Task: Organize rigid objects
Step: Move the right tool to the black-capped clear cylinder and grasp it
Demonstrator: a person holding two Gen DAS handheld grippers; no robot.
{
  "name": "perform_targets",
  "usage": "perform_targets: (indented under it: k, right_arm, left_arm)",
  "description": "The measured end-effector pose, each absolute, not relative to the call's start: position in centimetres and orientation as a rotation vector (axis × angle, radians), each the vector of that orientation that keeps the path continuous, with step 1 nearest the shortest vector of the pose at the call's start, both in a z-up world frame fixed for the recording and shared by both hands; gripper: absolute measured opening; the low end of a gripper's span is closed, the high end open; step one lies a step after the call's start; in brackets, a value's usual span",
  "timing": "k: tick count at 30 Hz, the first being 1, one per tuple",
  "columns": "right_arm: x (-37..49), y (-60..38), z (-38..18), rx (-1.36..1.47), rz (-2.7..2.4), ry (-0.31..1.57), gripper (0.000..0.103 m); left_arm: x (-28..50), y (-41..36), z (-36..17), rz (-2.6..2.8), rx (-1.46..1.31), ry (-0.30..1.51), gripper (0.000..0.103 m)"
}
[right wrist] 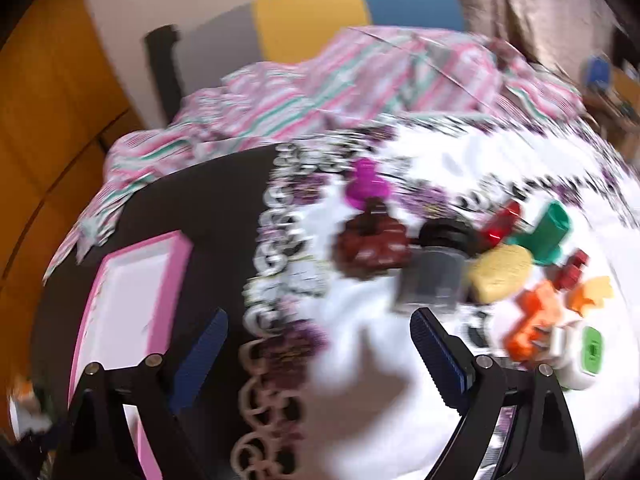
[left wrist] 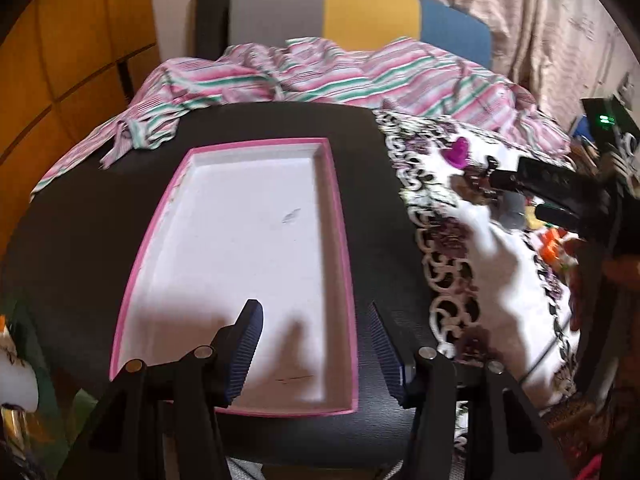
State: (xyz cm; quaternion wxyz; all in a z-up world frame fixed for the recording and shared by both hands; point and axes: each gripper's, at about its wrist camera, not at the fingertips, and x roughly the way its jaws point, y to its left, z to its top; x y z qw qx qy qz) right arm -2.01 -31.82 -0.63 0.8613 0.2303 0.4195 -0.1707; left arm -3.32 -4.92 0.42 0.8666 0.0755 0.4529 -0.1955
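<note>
A pink-rimmed white tray (left wrist: 338, 216) lies empty on the black table, also at the left of the right wrist view (right wrist: 176, 280). My left gripper (left wrist: 316, 344) is open and empty over the tray's near end. My right gripper (right wrist: 320, 344) is open and empty over the patterned cloth (right wrist: 360, 320). Beyond it lie a purple piece (right wrist: 366, 186), a brown clip (right wrist: 372, 246), a grey jar with a black lid (right wrist: 434, 276), a yellow sponge (right wrist: 500, 274), a green piece (right wrist: 550, 232) and orange blocks (right wrist: 532, 320). The right wrist view is blurred.
A striped pink sheet (left wrist: 320, 76) is bunched behind the table. A grey, yellow and blue chair back (left wrist: 360, 16) stands beyond it. A white and green item (right wrist: 584, 356) lies at the right edge. The right gripper's body (left wrist: 560, 192) shows in the left wrist view.
</note>
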Motion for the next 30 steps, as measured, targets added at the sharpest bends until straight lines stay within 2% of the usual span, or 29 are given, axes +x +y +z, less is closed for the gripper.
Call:
perform_targets:
  k: [4,7,9,12,27,30]
  right_arm:
    - [-2.2,-36.4,-1.4,0.553,-0.453,0.917,0.091]
    - [-1.2,-37.8,-2.3,0.498,-0.476,0.974,0.072]
    - [-0.6,-38.5,-3.2,0.492,-0.477,1.008,0.054]
    - [0.0,-39.0,-3.9,0.512,-0.451,1.002,0.046]
    - [0.2,-40.2,-5.4,0.621,-0.431,1.042,0.043]
    - [-0.7,-40.8,-5.6,0.654,-0.452,1.053,0.043]
  left_arm:
    - [-3.8,-6.1,0.4,-0.464,0.174,0.958,0.055]
    - [-4.1,-6.7,0.3,-0.490,0.181,0.967,0.055]
    - [-4.1,-7.0,0.1,-0.505,0.179,0.972,0.055]
    - [-4.1,-7.3,0.0,-0.533,0.166,0.979,0.055]
    - [-2.6,-10.9,-1.0,-0.689,0.135,1.085,0.055]
    - [-2.0,-13.2,-0.3,-0.717,0.182,1.035,0.055]
